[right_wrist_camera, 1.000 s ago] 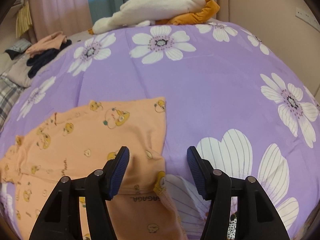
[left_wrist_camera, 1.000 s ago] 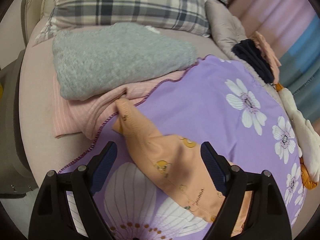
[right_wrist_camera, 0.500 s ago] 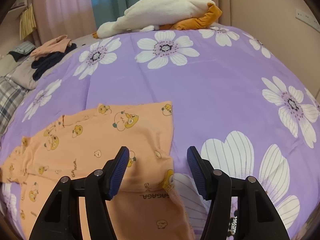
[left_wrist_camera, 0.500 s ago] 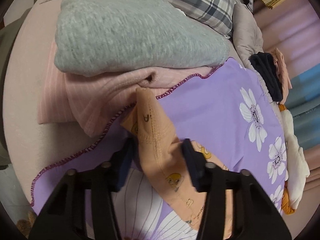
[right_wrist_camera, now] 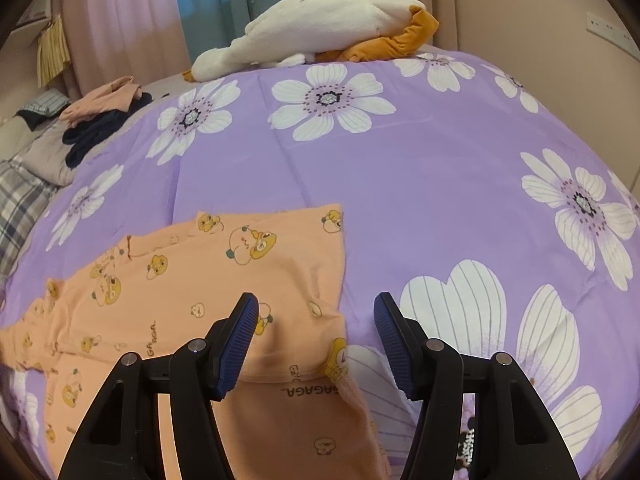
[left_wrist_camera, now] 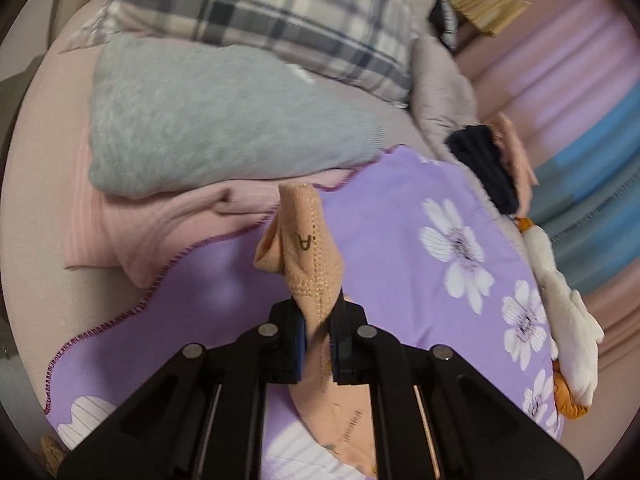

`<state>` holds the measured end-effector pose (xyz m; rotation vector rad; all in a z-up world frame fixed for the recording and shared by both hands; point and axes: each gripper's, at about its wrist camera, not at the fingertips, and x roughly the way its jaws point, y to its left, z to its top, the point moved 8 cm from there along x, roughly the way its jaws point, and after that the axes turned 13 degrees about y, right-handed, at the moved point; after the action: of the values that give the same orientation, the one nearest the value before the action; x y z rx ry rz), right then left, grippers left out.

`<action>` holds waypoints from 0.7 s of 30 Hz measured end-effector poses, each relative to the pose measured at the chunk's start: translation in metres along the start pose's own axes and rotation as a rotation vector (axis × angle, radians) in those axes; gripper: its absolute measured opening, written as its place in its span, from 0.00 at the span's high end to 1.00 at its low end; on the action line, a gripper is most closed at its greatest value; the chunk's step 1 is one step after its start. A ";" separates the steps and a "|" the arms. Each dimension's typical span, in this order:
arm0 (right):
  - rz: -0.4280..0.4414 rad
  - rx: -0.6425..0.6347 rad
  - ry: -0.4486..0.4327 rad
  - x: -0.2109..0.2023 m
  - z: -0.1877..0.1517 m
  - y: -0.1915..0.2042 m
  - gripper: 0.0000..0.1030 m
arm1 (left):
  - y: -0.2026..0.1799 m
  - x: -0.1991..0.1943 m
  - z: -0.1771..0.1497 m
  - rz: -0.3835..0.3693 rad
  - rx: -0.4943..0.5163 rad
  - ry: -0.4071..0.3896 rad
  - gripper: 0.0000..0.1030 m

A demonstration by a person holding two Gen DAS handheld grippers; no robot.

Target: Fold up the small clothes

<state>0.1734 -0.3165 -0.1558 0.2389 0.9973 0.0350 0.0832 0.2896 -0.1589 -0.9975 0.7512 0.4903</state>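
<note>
A small orange garment [right_wrist_camera: 192, 280] with cartoon prints lies spread on the purple flowered blanket [right_wrist_camera: 420, 184]. My left gripper [left_wrist_camera: 318, 338] is shut on one end of the orange garment [left_wrist_camera: 308, 248], which sticks up bunched between the jaws, lifted off the blanket [left_wrist_camera: 400, 240]. My right gripper [right_wrist_camera: 316, 340] is open and empty, hovering just above the garment's near right edge, where the fabric is folded over.
A grey sweater [left_wrist_camera: 208, 120] on a pink cloth [left_wrist_camera: 160, 224] and a plaid pillow [left_wrist_camera: 260, 12] lie beyond the blanket's edge. A dark and peach clothes pile [right_wrist_camera: 104, 116] is at the far left. A white and orange plush [right_wrist_camera: 320, 28] lies at the back.
My left gripper has closed on the end of the orange garment and raised it. My right gripper has stayed open above the garment, barely moving.
</note>
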 end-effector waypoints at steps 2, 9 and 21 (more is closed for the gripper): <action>0.001 0.003 0.001 0.000 0.000 0.000 0.42 | -0.012 -0.004 -0.004 -0.034 0.032 0.004 0.92; 0.000 -0.002 -0.001 -0.001 0.000 0.001 0.42 | -0.060 -0.025 -0.024 -0.103 0.174 -0.016 0.92; 0.009 0.003 -0.016 -0.007 0.001 0.002 0.42 | -0.145 -0.052 -0.092 -0.243 0.432 0.024 0.92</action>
<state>0.1704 -0.3157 -0.1493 0.2459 0.9802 0.0396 0.1166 0.1385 -0.0685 -0.6770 0.7076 0.0958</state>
